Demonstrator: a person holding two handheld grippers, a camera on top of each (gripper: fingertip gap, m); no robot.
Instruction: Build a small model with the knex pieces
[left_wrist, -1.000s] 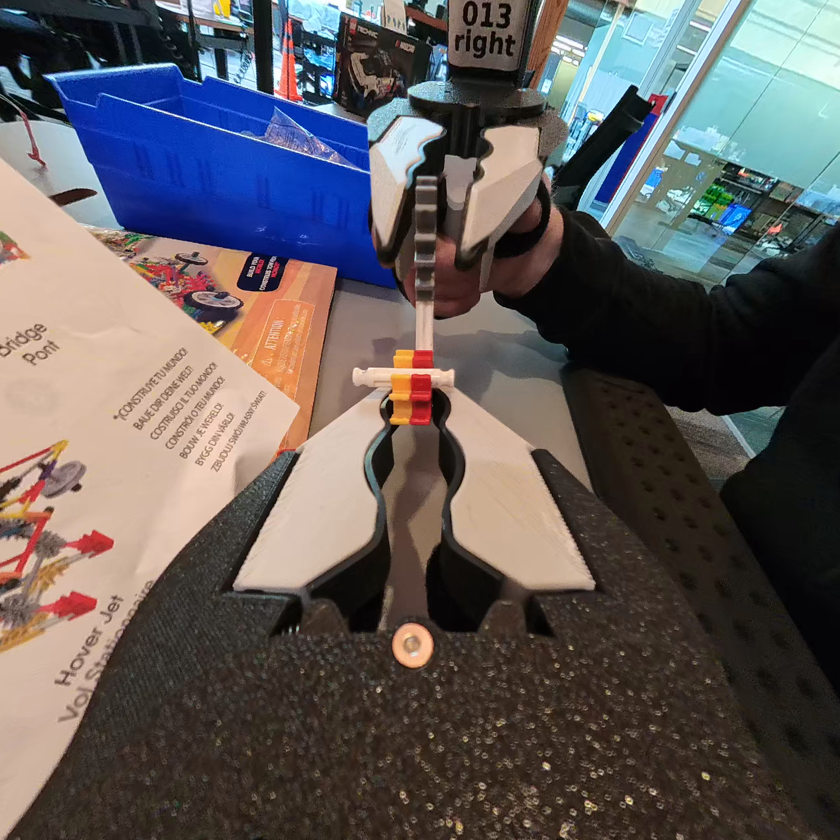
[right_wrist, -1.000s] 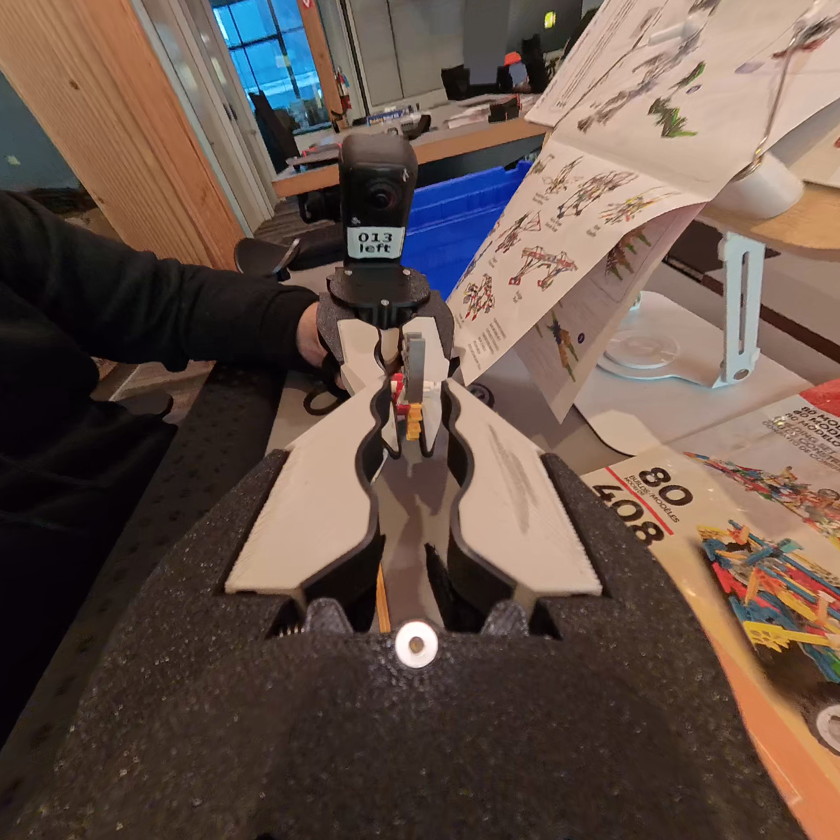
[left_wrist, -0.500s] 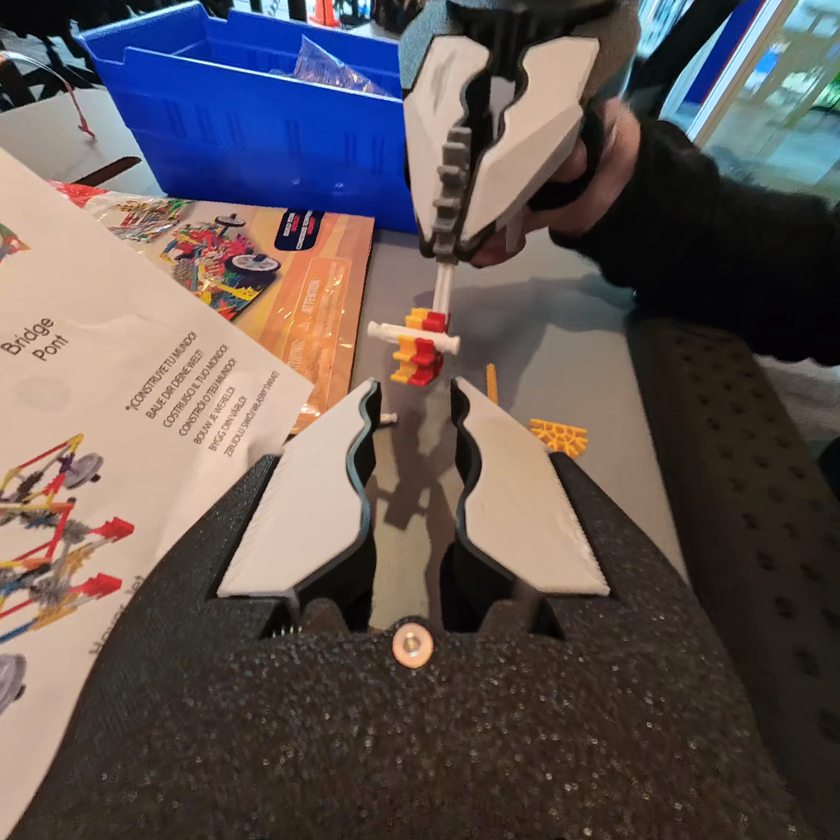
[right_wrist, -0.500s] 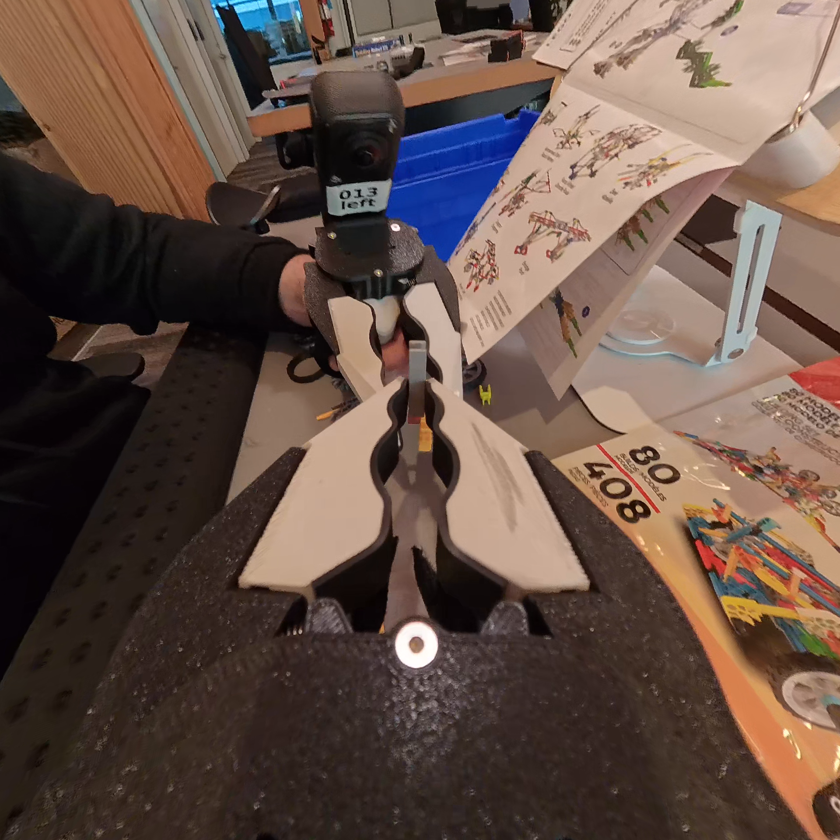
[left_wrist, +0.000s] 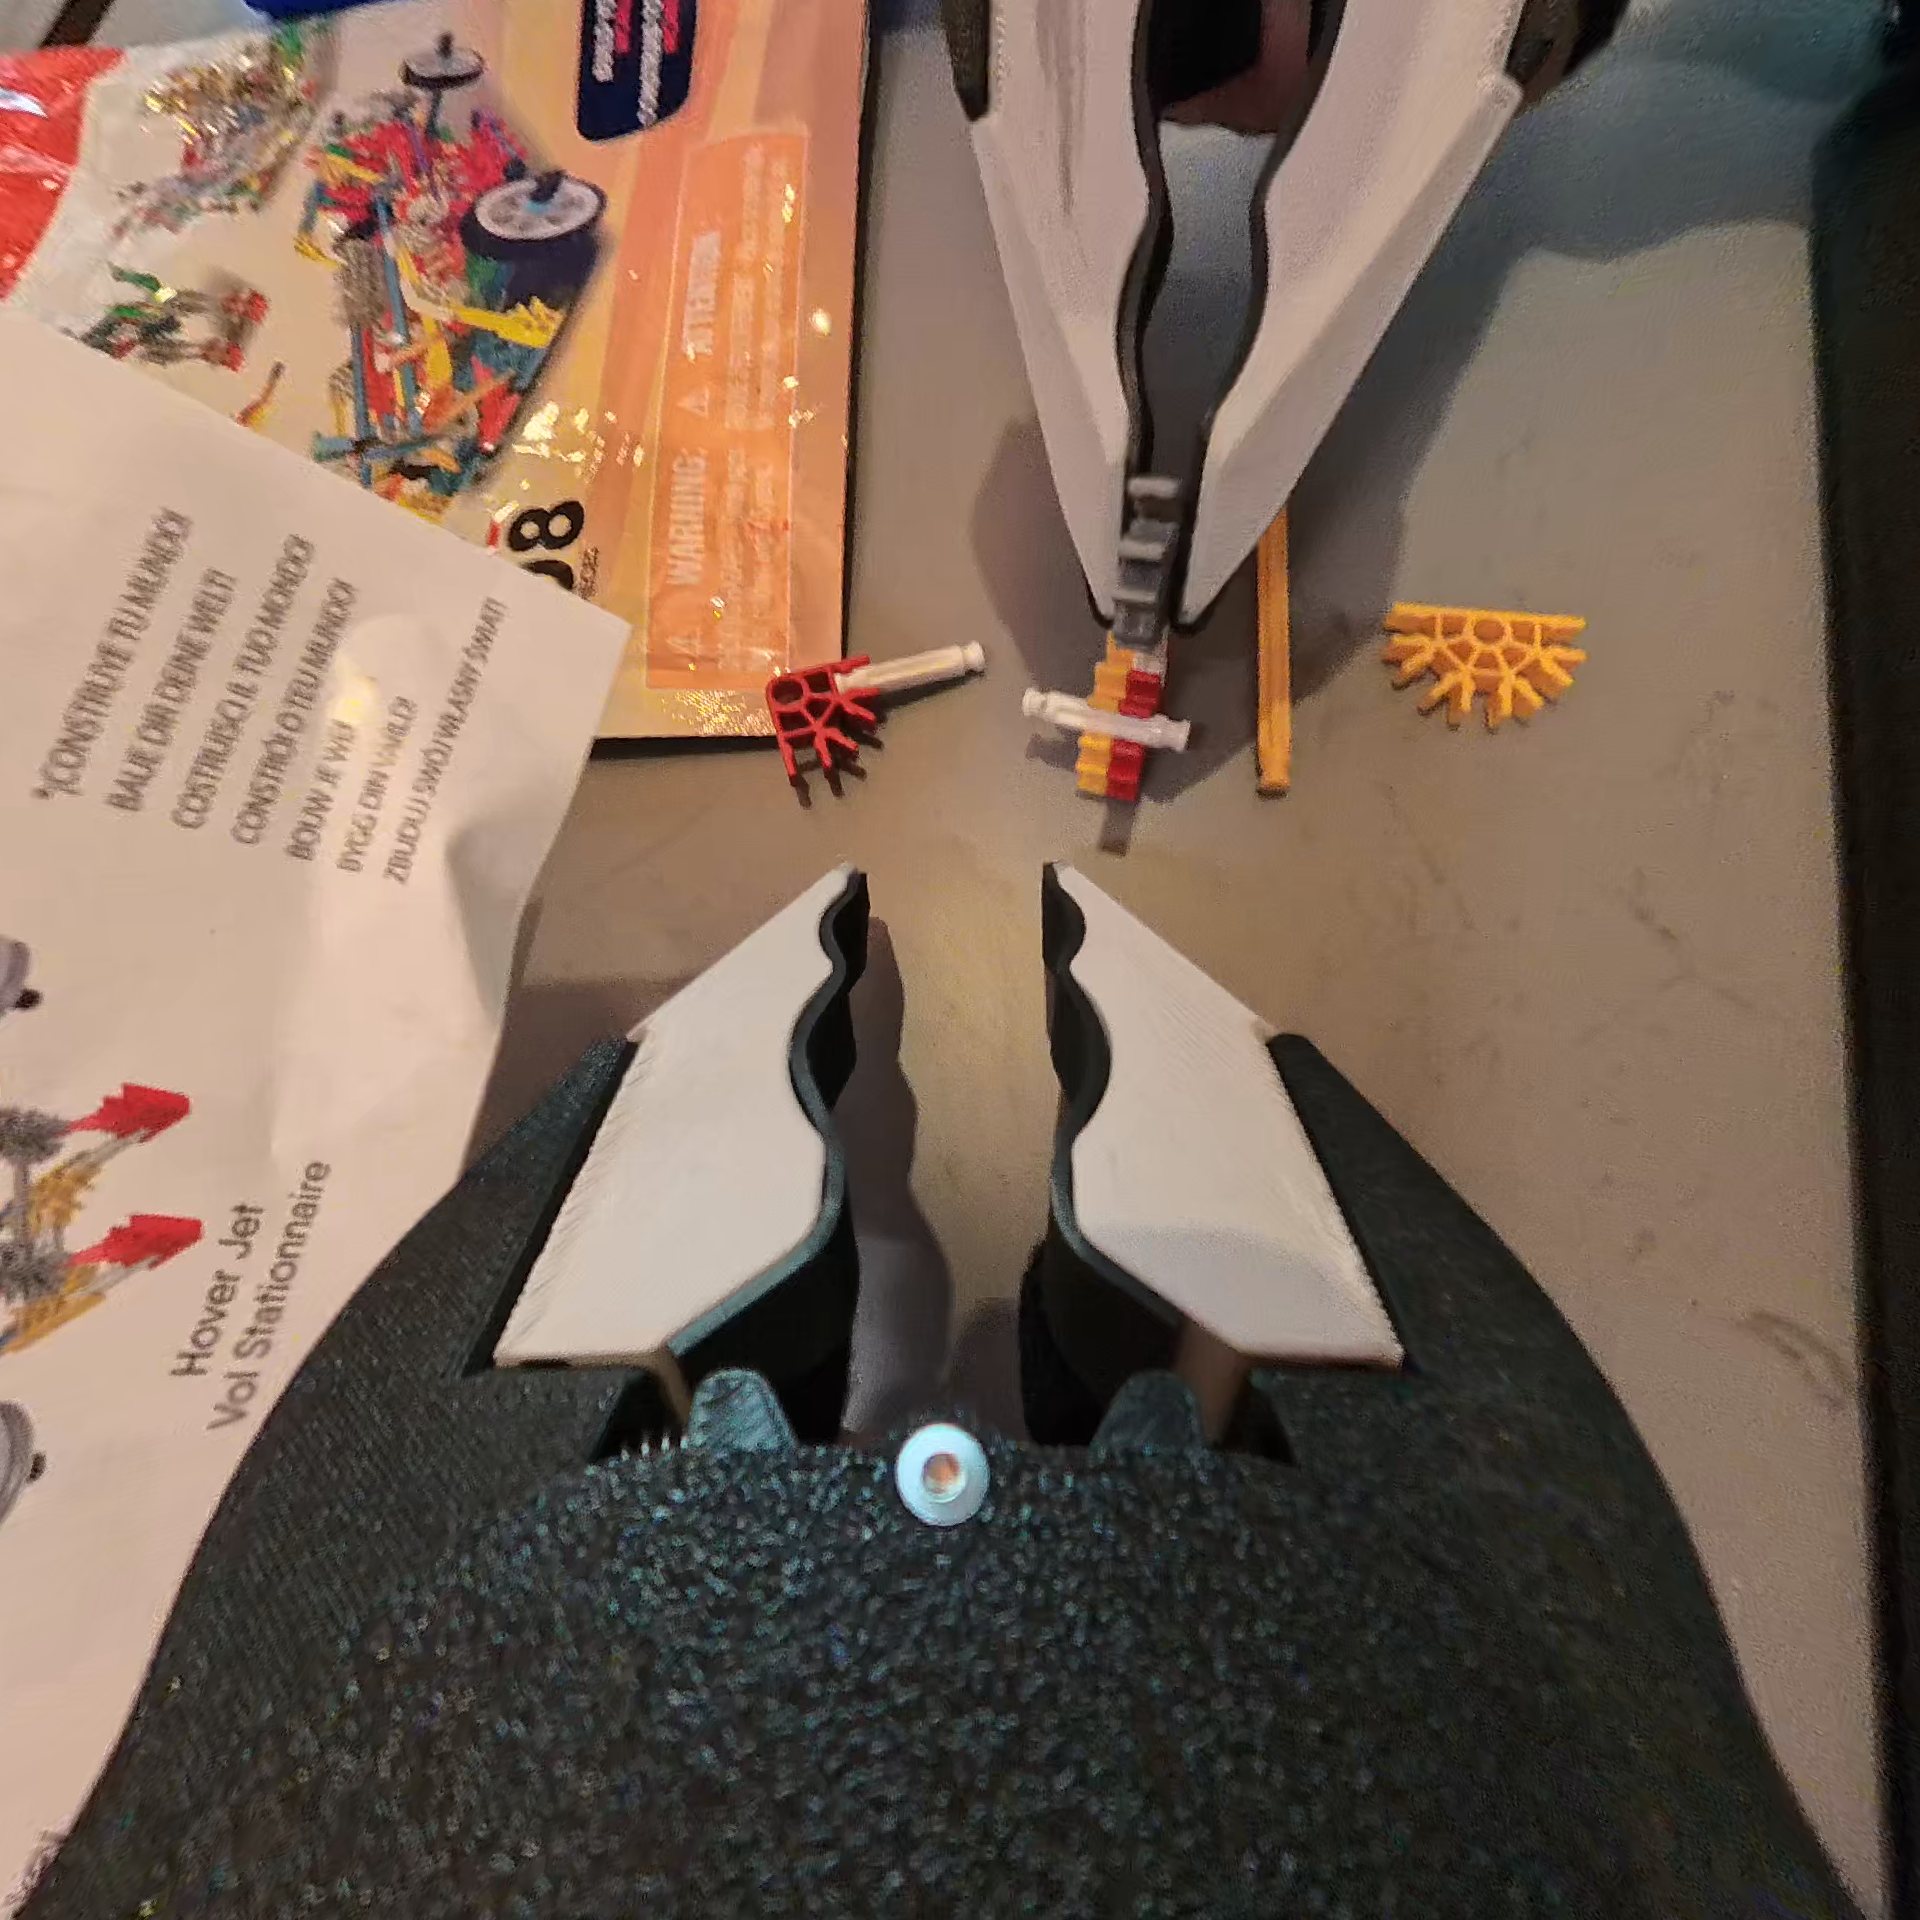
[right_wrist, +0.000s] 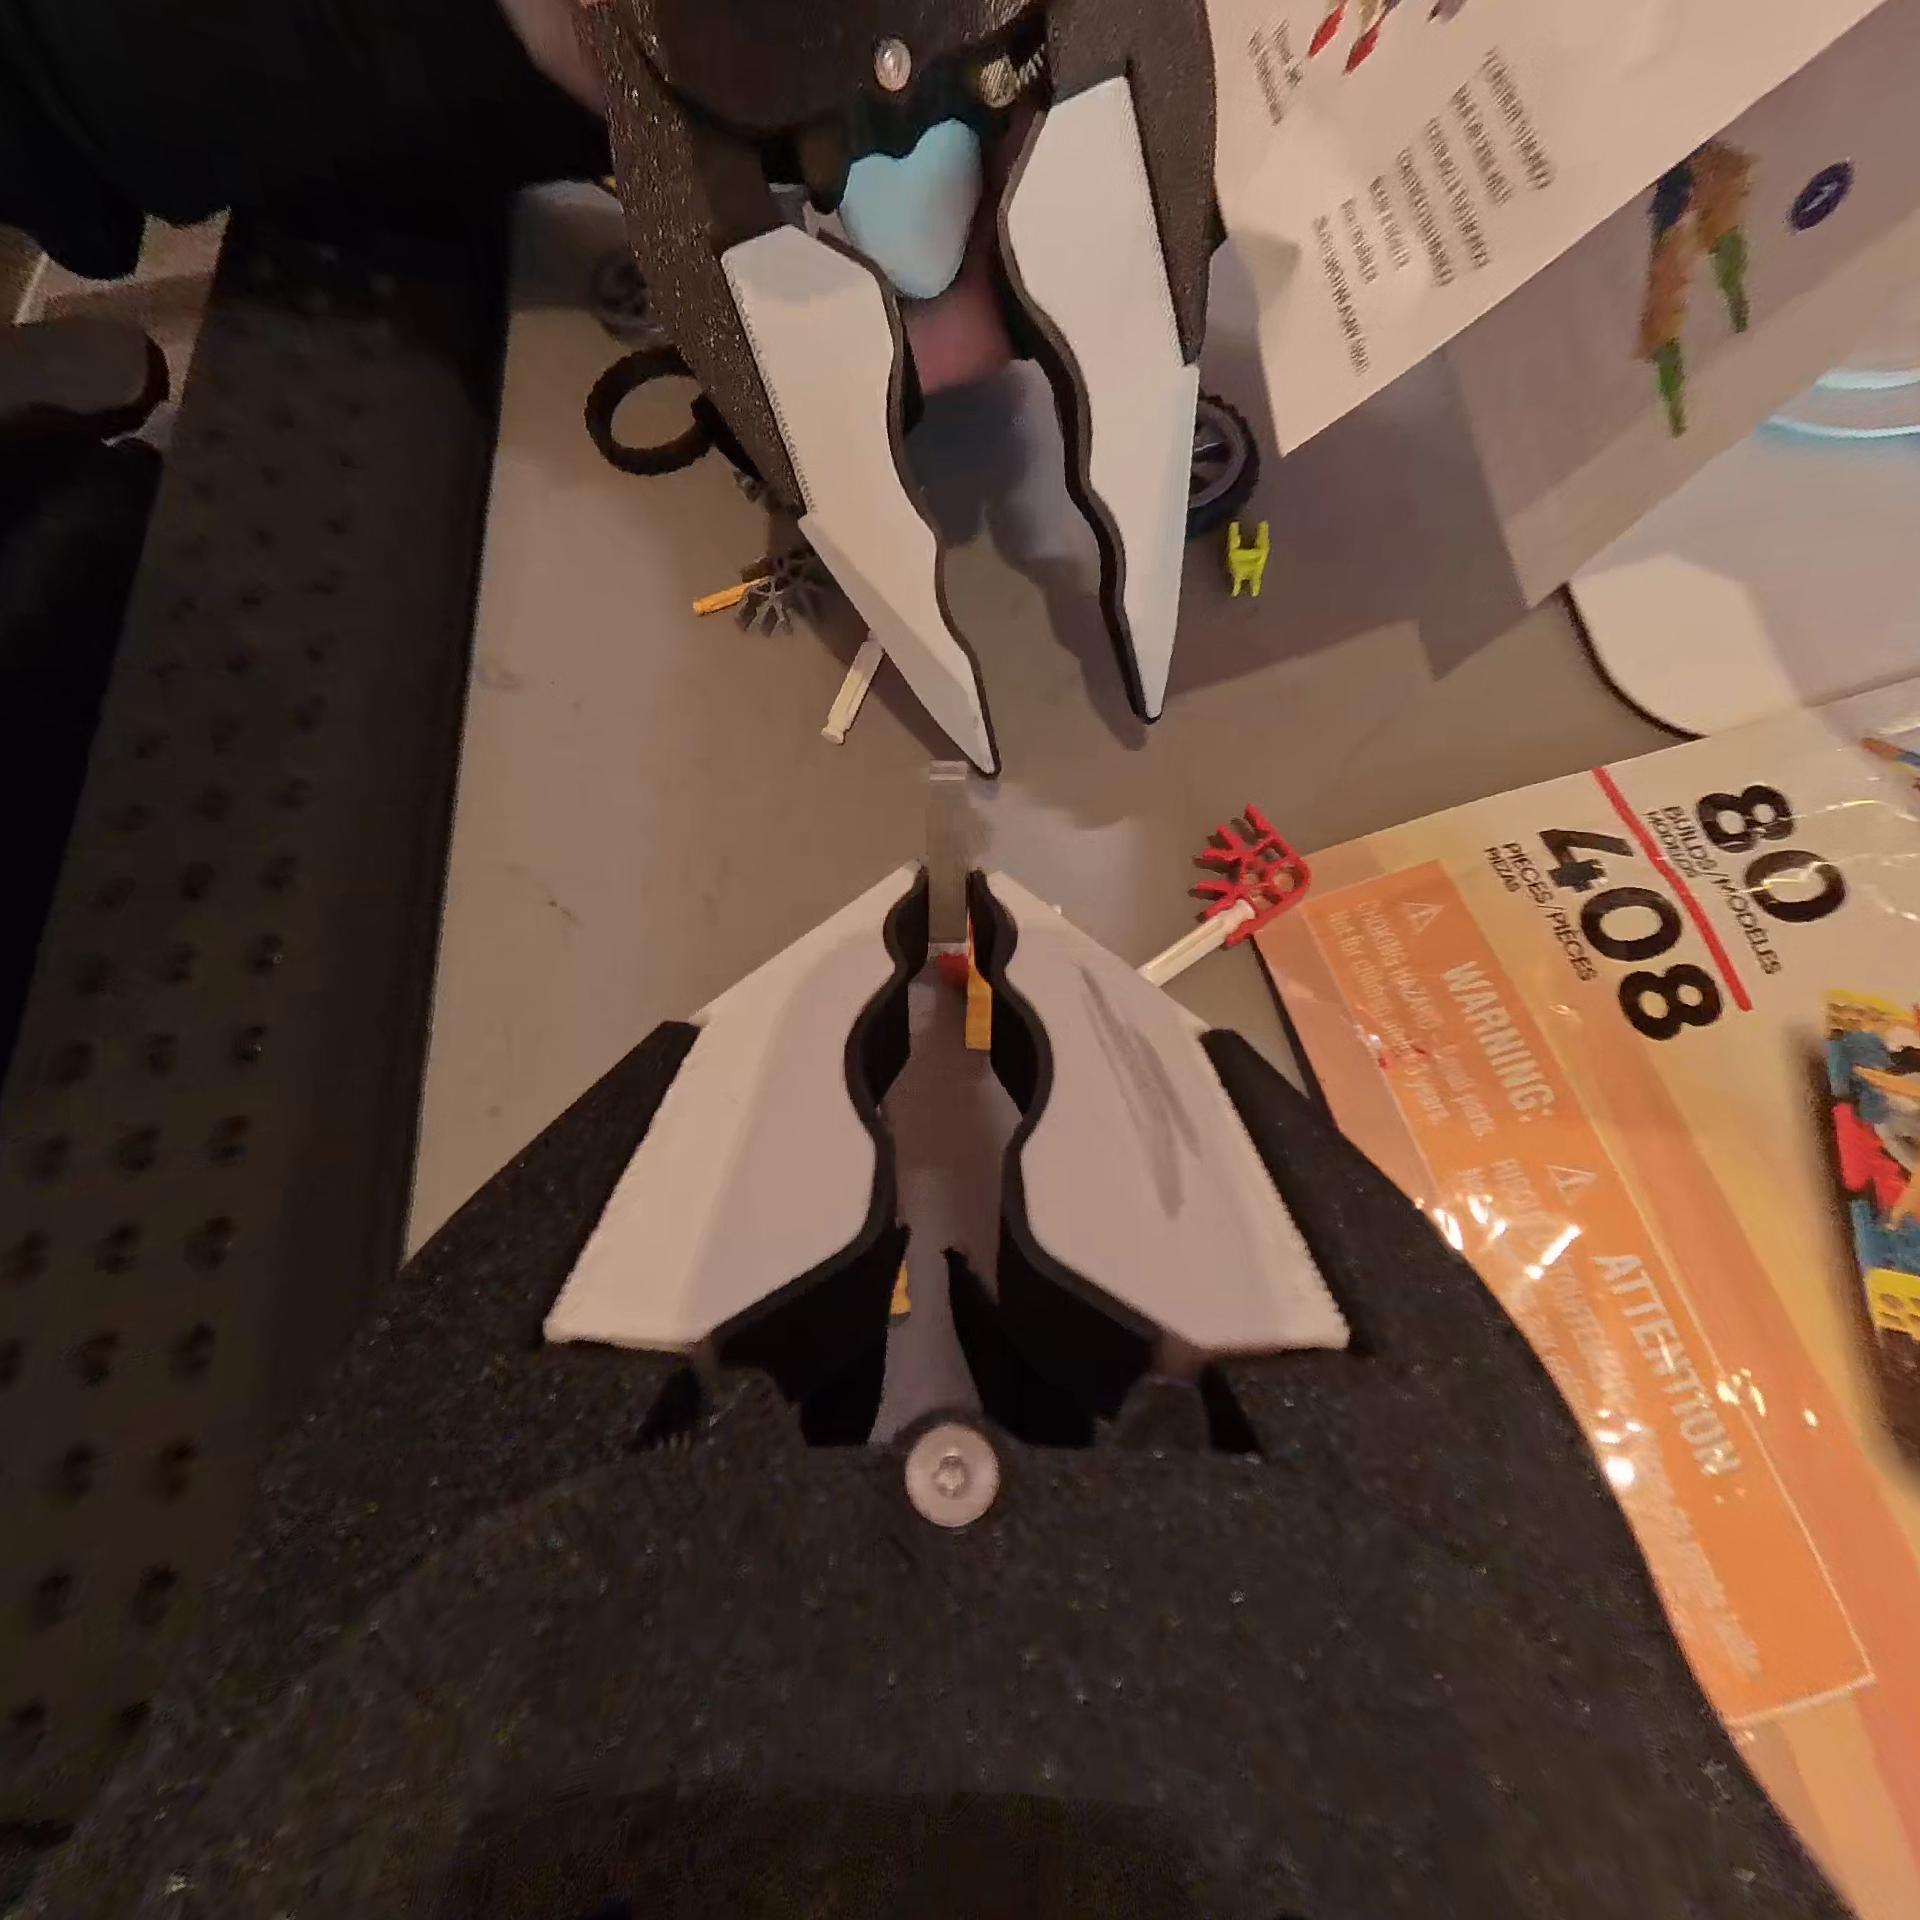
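Your right gripper (left_wrist: 1143, 613) pinches the grey connector (left_wrist: 1143, 561) at upper centre; your left gripper (left_wrist: 951, 883) is spread, empty.

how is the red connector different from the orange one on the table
The red connector is a smaller corner-shaped piece with a white rod plugged into it; the orange connector is a wider fan shape with no rod attached. Red lies left of the right gripper, beside the box; orange lies right of it. Both lie flat on the table, ungripped.
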